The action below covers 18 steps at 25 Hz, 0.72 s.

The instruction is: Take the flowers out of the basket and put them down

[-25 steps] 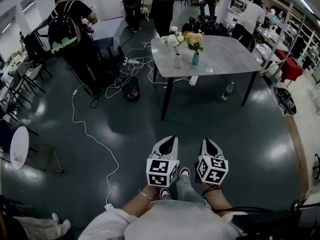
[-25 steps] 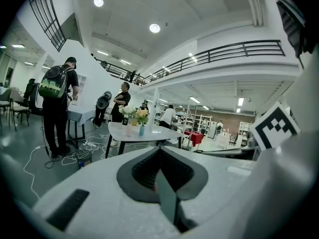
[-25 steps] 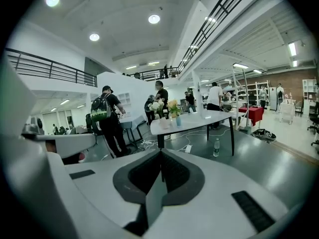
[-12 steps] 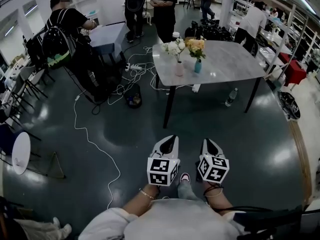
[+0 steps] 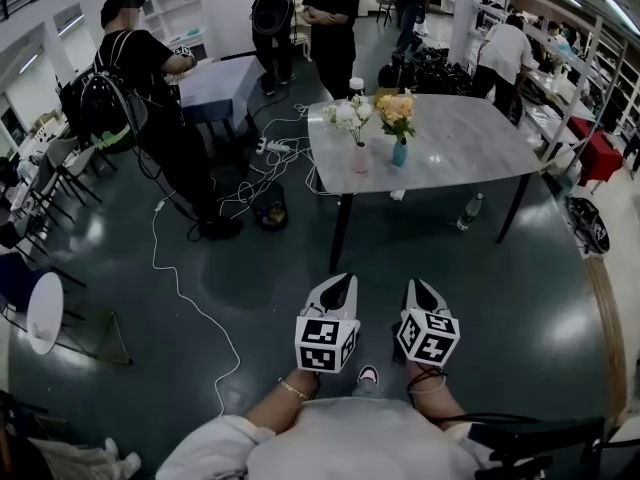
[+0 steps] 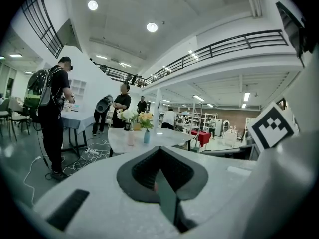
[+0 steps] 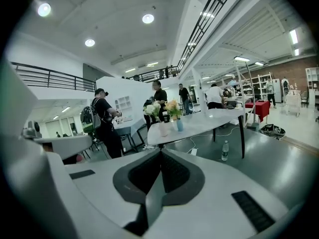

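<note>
Judged approach step: left gripper (image 5: 338, 286) and right gripper (image 5: 416, 290), low centre, both pressed together, empty. Flowers (image 5: 349, 115) stand in vases (image 5: 360, 156) on the table (image 5: 460, 138), upper centre, well apart; no basket visible. Next: reach the table, spread jaws

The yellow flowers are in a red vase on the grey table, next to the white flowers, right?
Not quite. The vase holding the yellow flowers is blue, not red, as the head view shows. It does stand on the grey table, next to the white flowers.
</note>
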Tool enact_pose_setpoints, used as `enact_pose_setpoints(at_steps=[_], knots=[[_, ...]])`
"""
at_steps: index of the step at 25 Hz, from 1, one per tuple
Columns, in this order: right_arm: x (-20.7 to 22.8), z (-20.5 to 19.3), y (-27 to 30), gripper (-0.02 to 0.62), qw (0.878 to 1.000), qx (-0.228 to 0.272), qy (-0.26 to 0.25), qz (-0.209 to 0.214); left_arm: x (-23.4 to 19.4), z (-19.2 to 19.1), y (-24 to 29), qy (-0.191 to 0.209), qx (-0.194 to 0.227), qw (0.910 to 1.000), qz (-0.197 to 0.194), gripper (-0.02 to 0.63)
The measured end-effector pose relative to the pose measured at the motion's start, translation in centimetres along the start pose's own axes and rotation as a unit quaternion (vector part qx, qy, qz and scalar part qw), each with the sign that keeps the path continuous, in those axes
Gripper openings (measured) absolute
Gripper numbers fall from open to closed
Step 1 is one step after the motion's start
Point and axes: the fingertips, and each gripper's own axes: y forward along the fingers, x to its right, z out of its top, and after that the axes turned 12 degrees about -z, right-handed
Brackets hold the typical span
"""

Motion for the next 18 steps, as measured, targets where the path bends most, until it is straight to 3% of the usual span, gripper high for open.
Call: enact_pose_setpoints(at_steps=[18], knots=[[4.9,2.9,9.0,0.006,1.000,-0.026,-0.008,0.016,-1.8,1.1,9.9,-0.017,-0.004,0.9996,0.024,0.009]])
